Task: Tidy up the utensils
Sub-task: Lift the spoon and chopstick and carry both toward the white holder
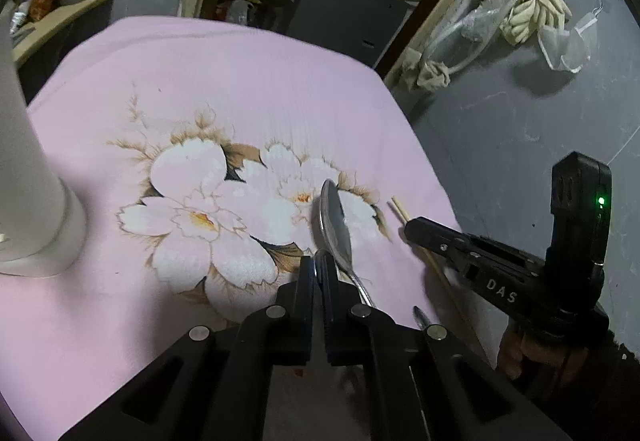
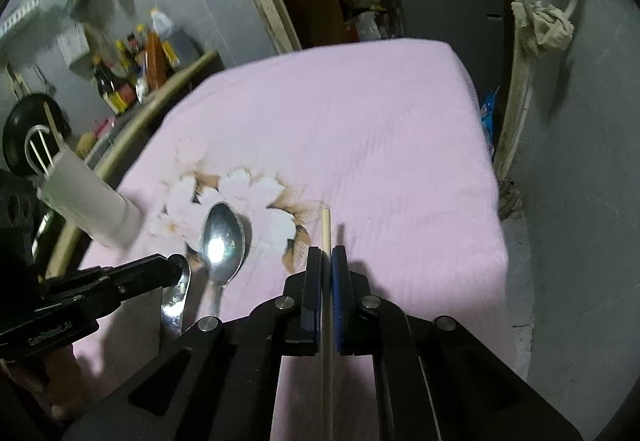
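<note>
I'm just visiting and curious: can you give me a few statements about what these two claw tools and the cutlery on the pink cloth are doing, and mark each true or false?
1. The right gripper is closed on a wooden chopstick. True.
2. The left gripper is wide open and holds nothing. False: its fingers are closed on a small spoon.
3. A larger spoon lies on the floral cloth, bowl facing up. True.
4. The white holder stands to the right of the chopstick. False: it stands at the left, beyond the spoons.
5. The cloth is plain blue. False: it is pink with a flower print.
</note>
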Demonstrator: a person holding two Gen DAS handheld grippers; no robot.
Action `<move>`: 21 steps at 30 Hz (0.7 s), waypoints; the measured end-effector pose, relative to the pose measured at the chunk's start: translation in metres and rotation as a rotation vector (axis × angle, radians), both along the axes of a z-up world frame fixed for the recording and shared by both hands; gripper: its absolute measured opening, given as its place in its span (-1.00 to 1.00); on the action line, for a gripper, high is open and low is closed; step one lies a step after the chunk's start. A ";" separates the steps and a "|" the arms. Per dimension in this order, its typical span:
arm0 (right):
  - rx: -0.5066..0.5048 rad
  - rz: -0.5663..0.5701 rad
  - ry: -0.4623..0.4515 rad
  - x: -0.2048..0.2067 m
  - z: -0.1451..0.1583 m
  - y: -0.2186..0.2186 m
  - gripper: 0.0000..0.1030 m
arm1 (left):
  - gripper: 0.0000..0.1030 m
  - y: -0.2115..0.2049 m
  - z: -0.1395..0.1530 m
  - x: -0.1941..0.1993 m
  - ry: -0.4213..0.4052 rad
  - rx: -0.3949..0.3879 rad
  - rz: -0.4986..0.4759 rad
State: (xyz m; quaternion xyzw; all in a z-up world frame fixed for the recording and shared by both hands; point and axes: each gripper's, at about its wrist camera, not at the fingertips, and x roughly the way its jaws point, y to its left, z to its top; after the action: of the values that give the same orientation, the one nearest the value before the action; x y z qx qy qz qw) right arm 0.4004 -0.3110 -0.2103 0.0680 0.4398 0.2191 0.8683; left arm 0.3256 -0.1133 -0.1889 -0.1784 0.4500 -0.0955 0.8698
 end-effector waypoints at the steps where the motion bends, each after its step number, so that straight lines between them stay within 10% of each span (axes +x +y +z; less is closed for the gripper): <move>1: 0.028 -0.008 -0.010 -0.004 0.005 -0.003 -0.91 | -0.93 0.001 0.005 -0.003 -0.008 0.000 0.005; 21: 0.339 0.013 -0.397 -0.064 0.109 0.018 -0.91 | -0.96 0.036 0.129 -0.073 -0.385 0.156 0.157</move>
State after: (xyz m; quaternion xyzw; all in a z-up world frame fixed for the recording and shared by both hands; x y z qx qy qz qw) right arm 0.3364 -0.2934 -0.1008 0.1653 0.2182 0.3044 0.9124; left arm 0.2526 -0.0769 -0.0602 -0.1235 0.2664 -0.0247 0.9556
